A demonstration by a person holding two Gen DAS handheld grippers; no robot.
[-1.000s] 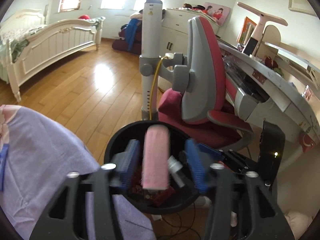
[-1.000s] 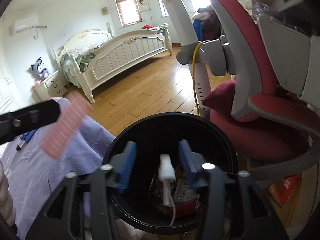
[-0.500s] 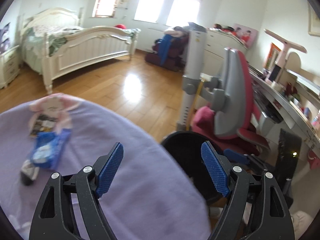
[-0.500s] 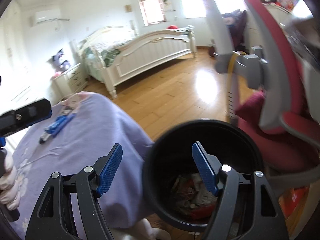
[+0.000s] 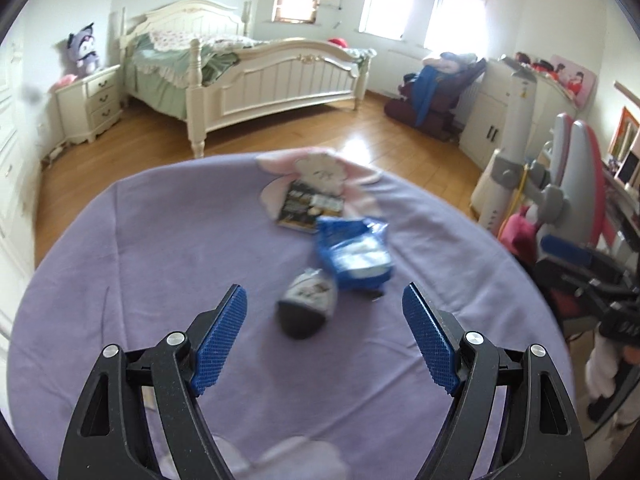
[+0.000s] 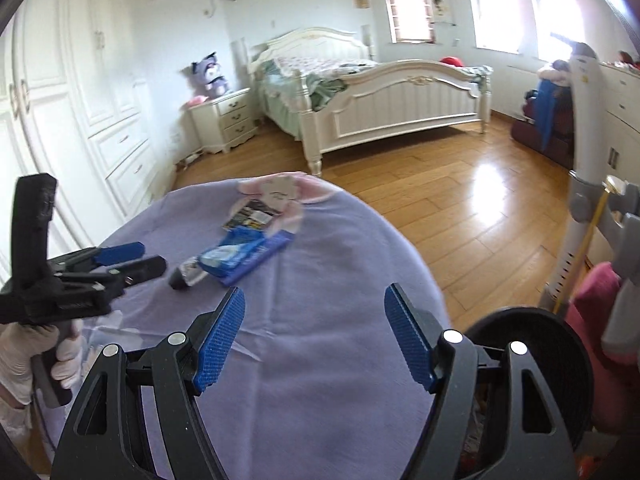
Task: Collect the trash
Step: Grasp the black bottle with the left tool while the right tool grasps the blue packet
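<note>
Three pieces of trash lie on the purple cloth [image 5: 140, 272]: a blue wrapper [image 5: 354, 254], a small dark packet [image 5: 306, 304] just in front of it, and a dark printed packet [image 5: 308, 206] farther back. My left gripper [image 5: 324, 336] is open and empty, close above the small dark packet. My right gripper [image 6: 314, 338] is open and empty over the cloth, to the right of the trash; the blue wrapper [image 6: 244, 254] and the left gripper [image 6: 120, 258] show in its view. The black trash bin [image 6: 532, 344] stands at the lower right.
A red and grey desk chair [image 5: 576, 184] and a white post [image 5: 516, 120] stand right of the cloth. A white bed [image 5: 248, 76] and nightstand [image 5: 90, 104] are across the wooden floor [image 6: 440, 200]. White wardrobes [image 6: 60, 100] line the left wall.
Both grippers opened over the bin, dropping a pink roll and a small white item. Both then swung left from the bin to the purple cloth with the remaining trash.
</note>
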